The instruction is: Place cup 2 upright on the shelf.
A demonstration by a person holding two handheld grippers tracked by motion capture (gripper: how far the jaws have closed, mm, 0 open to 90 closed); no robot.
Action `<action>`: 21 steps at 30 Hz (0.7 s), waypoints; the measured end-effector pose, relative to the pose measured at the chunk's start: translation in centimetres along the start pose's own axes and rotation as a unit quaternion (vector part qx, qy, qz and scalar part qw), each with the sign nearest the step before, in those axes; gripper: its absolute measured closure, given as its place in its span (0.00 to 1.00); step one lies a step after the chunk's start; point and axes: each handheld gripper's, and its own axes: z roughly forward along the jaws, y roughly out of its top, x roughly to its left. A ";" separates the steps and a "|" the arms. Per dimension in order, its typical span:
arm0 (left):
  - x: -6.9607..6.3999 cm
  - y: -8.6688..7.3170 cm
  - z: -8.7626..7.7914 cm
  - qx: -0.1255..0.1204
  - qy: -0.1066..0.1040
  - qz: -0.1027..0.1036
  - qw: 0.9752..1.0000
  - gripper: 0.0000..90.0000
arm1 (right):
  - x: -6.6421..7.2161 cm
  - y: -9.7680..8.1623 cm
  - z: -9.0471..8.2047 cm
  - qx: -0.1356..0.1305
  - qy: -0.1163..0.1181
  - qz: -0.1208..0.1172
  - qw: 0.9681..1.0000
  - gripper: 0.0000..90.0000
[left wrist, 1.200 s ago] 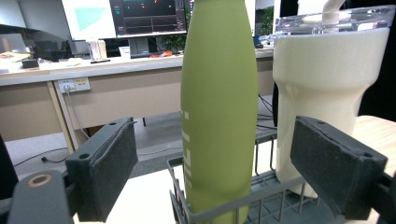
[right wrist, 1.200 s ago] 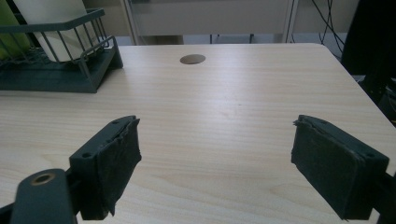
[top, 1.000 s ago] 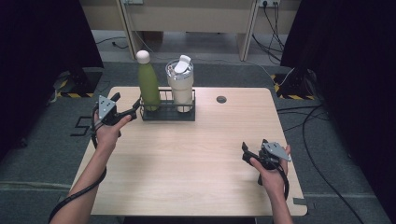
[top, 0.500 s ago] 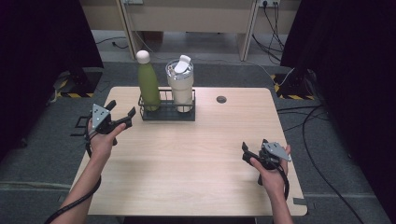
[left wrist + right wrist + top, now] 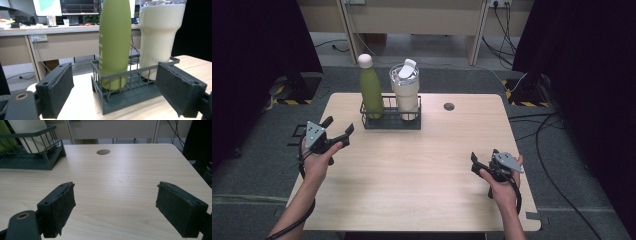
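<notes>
Item in hand: a tall olive-green metal bottle with a cream cap (image 5: 370, 90), standing upright in the left compartment of a dark grey wire rack (image 5: 390, 123) at the table's far side, just beside a cream insulated tumbler with a clear lid (image 5: 406, 90) in the right compartment. I am holding my left gripper (image 5: 338, 131) near the rack's left end, jaws apart and gripping nothing, while my right gripper (image 5: 475, 162) is hovering wide open and empty over the light wooden table (image 5: 422, 175), well apart from the rack. I judge this the approach step; next calls for framing the bottle's body squarely between the pads (image 5: 58, 92) before closing.
</notes>
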 end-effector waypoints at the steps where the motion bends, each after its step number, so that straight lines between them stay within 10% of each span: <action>1: 0.0 -0.1 -0.2 0.000 0.000 -0.001 1.000 0.16 | 0.0 0.0 0.0 0.000 0.000 0.000 1.000 0.17; 21: 0.1 -2.3 -3.3 0.017 0.005 -0.003 1.000 0.16 | 0.0 0.0 0.0 0.000 0.001 -0.003 1.000 0.17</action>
